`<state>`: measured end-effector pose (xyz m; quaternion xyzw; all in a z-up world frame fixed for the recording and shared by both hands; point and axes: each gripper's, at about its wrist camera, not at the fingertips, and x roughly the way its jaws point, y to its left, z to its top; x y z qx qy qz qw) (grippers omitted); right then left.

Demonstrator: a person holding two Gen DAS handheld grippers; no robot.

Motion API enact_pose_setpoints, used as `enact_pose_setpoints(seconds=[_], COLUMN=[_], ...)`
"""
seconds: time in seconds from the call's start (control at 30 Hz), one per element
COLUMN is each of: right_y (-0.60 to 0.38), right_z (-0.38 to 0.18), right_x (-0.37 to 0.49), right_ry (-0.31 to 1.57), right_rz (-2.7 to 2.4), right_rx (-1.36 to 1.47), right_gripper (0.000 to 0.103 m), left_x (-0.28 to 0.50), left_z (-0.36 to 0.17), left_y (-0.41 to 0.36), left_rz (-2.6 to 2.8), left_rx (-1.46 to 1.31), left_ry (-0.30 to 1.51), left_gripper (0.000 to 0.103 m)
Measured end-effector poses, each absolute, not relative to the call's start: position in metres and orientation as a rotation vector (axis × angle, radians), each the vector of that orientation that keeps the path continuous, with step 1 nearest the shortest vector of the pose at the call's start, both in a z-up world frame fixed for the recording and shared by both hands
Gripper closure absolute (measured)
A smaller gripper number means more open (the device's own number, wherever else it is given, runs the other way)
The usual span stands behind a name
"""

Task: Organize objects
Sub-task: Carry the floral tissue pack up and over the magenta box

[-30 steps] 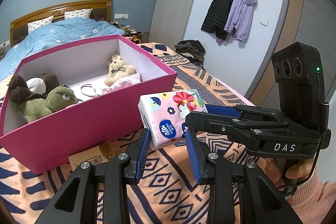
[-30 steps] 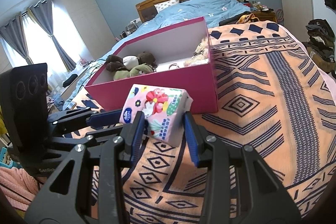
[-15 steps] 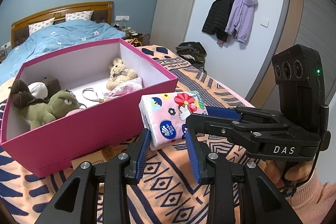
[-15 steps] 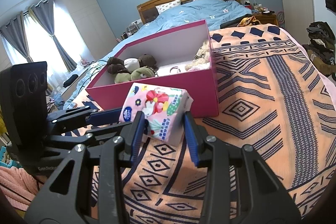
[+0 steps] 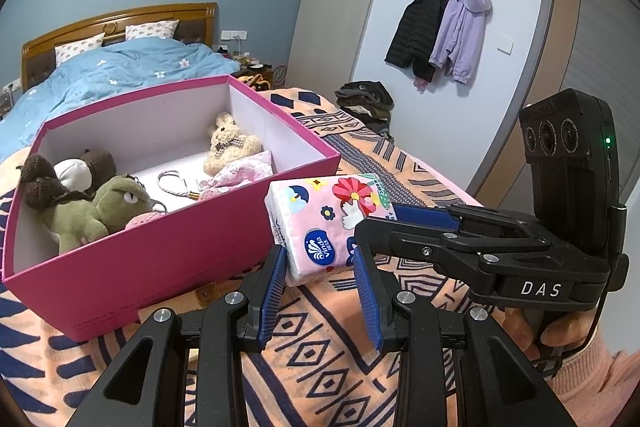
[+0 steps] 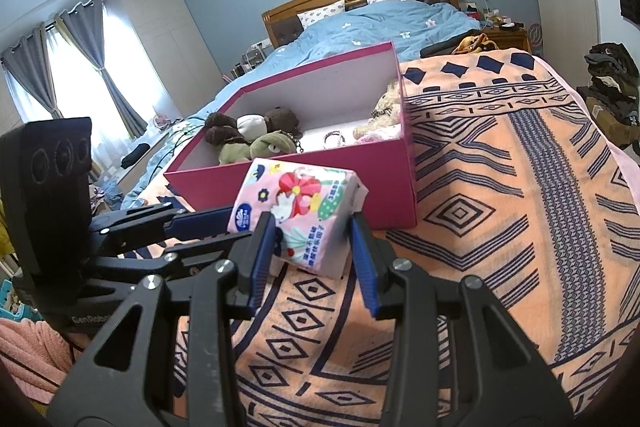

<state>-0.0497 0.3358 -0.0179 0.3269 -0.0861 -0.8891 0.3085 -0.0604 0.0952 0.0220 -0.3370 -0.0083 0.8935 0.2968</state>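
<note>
Both grippers pinch the tissue pack point(image 5: 328, 223), left gripper point(image 5: 320, 279) and right gripper point(image 6: 314, 251), just beside the pink box's point(image 5: 160, 263) near right corner. With 2 grips, uneven pulls could tear its soft wrapper.

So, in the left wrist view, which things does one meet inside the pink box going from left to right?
Brown plush toy → green plush toy → braided cord loop → pink floral cloth, with the beige teddy bear sitting just behind it, all inside the pink box.
</note>
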Motion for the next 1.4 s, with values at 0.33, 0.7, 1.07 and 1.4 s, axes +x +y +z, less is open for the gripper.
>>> enact_pose_setpoints(seconds=[0.33,0.7,1.07,1.4], right_y=[0.336,0.336,0.336,0.333], right_z=[-0.013,-0.009,-0.006,0.000], right_x=[-0.052,-0.054,-0.055,-0.061], right_ry=[-0.226,-0.220,-0.216,-0.212], right_rz=[-2.353,-2.358,-2.358,-2.353], right_rx=[0.849,0.833,0.820,0.805], right_gripper=[0.062,0.062,0.062,0.062], left_x=[-0.062,-0.065,-0.066,-0.074], left_z=[0.025,0.026,0.029,0.034], left_y=[0.095,0.095,0.094,0.092], left_rz=[2.382,2.388,2.392,2.400], left_rx=[-0.884,-0.876,-0.870,-0.873], left_ry=[-0.030,-0.025,-0.029,-0.038], left_gripper=[0.069,0.069,0.069,0.069])
